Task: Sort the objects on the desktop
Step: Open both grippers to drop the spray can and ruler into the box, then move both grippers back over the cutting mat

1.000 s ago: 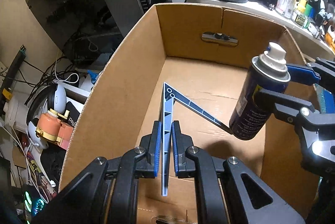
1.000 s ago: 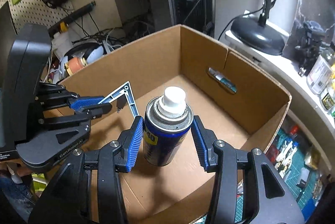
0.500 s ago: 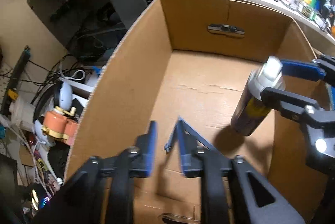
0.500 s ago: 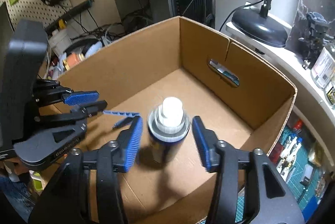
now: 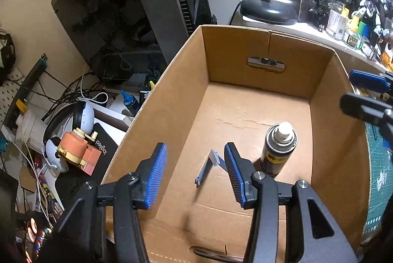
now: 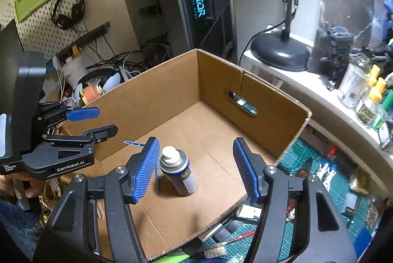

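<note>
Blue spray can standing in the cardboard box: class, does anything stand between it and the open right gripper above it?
Nothing visible does. The blue spray can stands upright on the brown cardboard box floor, below the right gripper, whose jaws are spread. The thin grey-blue plastic set square lies beside it.

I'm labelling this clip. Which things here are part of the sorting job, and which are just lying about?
Job:
cardboard box
spray can
grey set square
left hand-held gripper, open
right hand-held gripper, open

Lying about:
desk lamp
headphones
bottles
</note>
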{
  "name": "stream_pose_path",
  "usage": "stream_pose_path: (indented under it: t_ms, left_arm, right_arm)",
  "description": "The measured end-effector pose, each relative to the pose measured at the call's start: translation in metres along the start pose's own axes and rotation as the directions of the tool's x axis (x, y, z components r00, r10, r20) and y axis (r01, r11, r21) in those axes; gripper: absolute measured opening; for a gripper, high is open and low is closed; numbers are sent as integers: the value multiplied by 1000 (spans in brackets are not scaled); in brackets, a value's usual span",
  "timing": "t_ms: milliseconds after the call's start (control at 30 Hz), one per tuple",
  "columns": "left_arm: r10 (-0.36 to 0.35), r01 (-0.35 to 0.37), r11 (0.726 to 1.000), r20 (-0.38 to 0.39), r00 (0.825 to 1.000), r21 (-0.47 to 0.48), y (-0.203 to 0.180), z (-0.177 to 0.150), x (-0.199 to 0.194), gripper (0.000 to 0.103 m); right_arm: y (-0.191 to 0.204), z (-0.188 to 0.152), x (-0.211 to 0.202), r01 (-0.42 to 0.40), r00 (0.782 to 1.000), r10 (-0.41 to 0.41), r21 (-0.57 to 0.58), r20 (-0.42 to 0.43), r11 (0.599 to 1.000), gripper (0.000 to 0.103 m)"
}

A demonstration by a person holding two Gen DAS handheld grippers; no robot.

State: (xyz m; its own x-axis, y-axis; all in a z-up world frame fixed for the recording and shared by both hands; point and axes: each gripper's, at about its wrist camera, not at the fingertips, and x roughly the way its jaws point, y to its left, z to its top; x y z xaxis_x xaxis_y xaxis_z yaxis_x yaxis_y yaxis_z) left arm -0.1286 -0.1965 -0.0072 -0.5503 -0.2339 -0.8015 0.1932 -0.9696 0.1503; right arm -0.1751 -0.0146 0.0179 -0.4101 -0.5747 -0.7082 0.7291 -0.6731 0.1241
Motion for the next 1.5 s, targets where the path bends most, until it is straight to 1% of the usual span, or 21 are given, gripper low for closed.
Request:
stream_pose_path:
  t_ms: [100,200,300,367,467,500,533,600,700,867,967,1067,1267,1400,1500]
  left_arm:
    - [-12,12,1000,24,1000,-6,1,-8,-9,49]
    - [-32,33,999,72,997,-12,2,-18,-24,49]
    - [-55,57,998,132,990,-12,-1,-25,-44,49]
    - [-71,71,997,175,982,3,-5,-29,-58,49]
    - [-86,79,996,232,969,39,-14,-30,-80,52]
    - [-88,78,996,248,965,50,-17,-30,-85,56]
    - [-89,76,995,267,960,59,-20,-30,-92,65]
    - [-98,79,994,312,945,73,-28,-31,-105,77]
    - [-132,105,990,364,922,94,-38,-31,-124,77]
    - [-178,137,983,421,889,126,-58,-32,-146,77]
    - [-216,164,974,442,871,154,-72,-32,-154,77]
    - [-254,191,964,445,858,183,-89,-31,-157,78]
    - [-330,243,938,427,842,246,-123,-31,-157,79]
    - [-387,286,914,407,827,289,-146,-32,-155,79]
    - [-425,314,893,380,821,321,-166,-33,-150,79]
  right_arm:
    - [-6,-5,-12,2,1000,-2,12,21,1000,60]
    - [-13,-12,-28,9,999,-10,24,47,1000,60]
    - [-18,-17,-46,18,997,-20,35,77,999,60]
    - [-22,-20,-63,30,994,-33,37,103,999,60]
    - [-25,-25,-87,55,988,-60,42,143,998,60]
    - [-26,-27,-94,58,986,-64,43,155,997,60]
    - [-26,-28,-102,61,984,-68,43,167,997,60]
    - [-27,-31,-117,69,979,-76,44,190,997,60]
    - [-28,-36,-138,86,971,-95,49,219,995,61]
    - [-31,-46,-169,119,957,-132,63,260,991,63]
    - [-39,-57,-188,149,946,-167,85,276,985,65]
    - [-47,-68,-203,177,937,-204,116,285,977,71]
    - [-70,-95,-230,232,920,-279,190,276,954,72]
    - [-86,-117,-244,271,910,-331,246,251,931,73]
    - [-96,-134,-252,292,905,-359,281,229,914,73]
